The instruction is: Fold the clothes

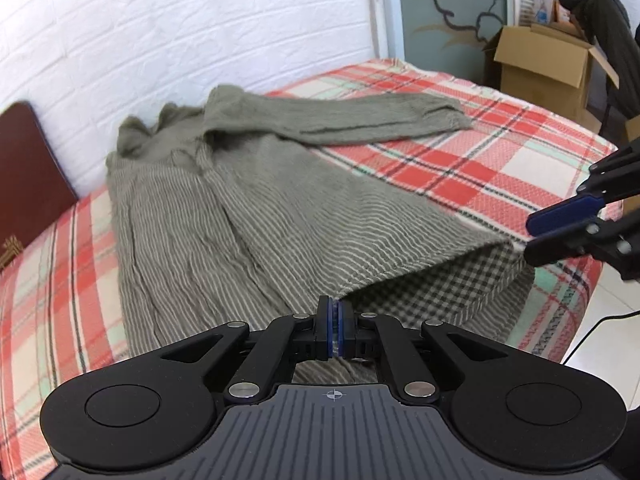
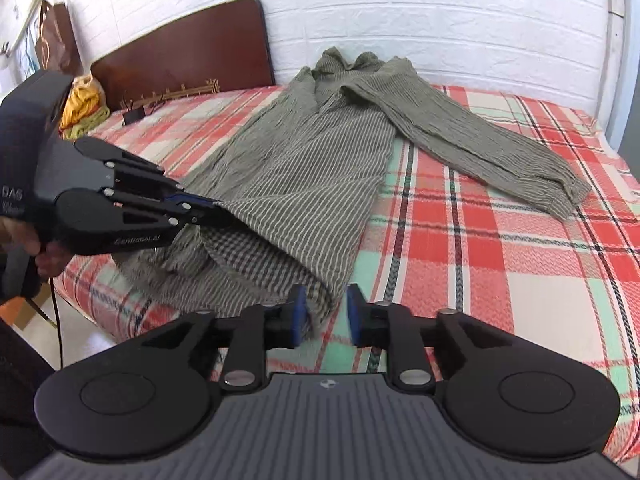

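Pinching the sweater (image 1: 248, 216) hem in the pressed-together left gripper (image 1: 334, 320). Standing spread around the hem's other corner, right gripper (image 2: 325, 312) not yet pressing. Lying lengthwise on the plaid blanket (image 2: 500, 248), one sleeve (image 2: 480, 148) stretching out. Better closing before lifting evenly.

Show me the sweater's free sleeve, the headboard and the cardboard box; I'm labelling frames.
free sleeve (image 2: 492, 156), right wrist view, mid-sleeve.
headboard (image 2: 184, 52), right wrist view, centre of panel.
cardboard box (image 1: 540, 68), left wrist view, front wall.
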Tool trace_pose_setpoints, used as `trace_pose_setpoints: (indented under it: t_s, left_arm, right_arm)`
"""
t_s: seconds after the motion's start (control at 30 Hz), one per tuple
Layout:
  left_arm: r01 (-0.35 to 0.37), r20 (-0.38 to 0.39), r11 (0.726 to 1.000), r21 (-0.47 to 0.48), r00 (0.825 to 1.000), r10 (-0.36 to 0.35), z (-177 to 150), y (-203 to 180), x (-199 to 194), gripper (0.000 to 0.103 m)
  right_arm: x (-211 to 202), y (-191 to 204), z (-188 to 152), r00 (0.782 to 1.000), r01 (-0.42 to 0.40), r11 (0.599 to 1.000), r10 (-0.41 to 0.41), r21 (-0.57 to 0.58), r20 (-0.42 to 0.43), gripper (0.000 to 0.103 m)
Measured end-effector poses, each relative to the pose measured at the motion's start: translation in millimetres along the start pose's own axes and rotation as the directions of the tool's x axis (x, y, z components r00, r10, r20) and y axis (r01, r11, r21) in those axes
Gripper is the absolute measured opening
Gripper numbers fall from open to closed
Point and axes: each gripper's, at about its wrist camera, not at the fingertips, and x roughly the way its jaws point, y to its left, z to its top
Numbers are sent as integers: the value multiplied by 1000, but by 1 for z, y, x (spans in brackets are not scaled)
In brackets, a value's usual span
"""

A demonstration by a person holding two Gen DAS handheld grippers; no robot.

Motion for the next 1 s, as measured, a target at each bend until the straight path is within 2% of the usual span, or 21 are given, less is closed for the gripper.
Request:
trace_pose_setpoints:
  t_s: [0.1,0.2,0.27,0.37,0.43,0.47,0.53,0.6,0.67,0.73,0.77,0.8,0.87,0.93,1.0]
  left_arm:
    - [-3,4,1000,8,1000,3,-2,-1,0,0]
    - [-3,0,1000,12,1000,3,-4,-1,1,0]
    - [-5,-6,1000,16,1000,6,-6,-1,2,0]
    - [-4,-11,1000,22,1000,4,-7,-1,3,0]
    - [2,-9,1000,19,1000,-2,-7,-1,1,0]
    - [9,-8,1000,14,1000,-9,-7,0,0,0]
    - [34,-10,999,0,999,-34,-8,2,-1,0]
    - [72,-25,997,-23,997,-73,-11,3,3,0]
    - [77,-41,997,-20,996,-78,-13,1,7,2]
    - [80,-43,997,-17,996,-81,-13,0,7,8]
    - [90,-43,996,-20,995,-90,-13,0,5,20]
    - [106,-46,994,-24,993,-107,-13,2,3,27]
    - [152,-56,988,-39,987,-154,-15,9,-2,29]
    - [202,-61,976,-75,976,-207,-15,19,-9,35]
    - [252,-48,958,-138,964,-260,-12,32,-16,43]
  right_arm:
    - [4,5,-2,1000,0,1000,0,-24,-16,31]
    - [11,13,-4,999,42,995,-43,-87,-16,44]
    - [17,19,-3,994,108,981,-109,-159,5,44]
    - [25,19,2,992,127,976,-121,-179,44,43]
    - [27,16,6,994,111,980,-106,-165,36,8]
    - [26,14,8,996,85,985,-85,-153,8,4]
    - [21,9,7,998,50,988,-56,-145,-41,4]
    - [19,10,1,995,60,983,-73,-173,-69,3]
    - [23,9,-2,993,59,985,-74,-163,-89,3]
    - [25,8,-2,993,55,986,-70,-157,-92,4]
    - [25,8,-2,994,50,987,-64,-151,-91,5]
    - [23,5,-1,994,35,990,-49,-139,-98,9]
    - [18,-1,-2,993,4,994,-17,-112,-118,10]
    - [10,-10,0,992,-38,997,30,-61,-122,19]
    - [-1,-22,4,993,-79,996,81,26,-88,25]
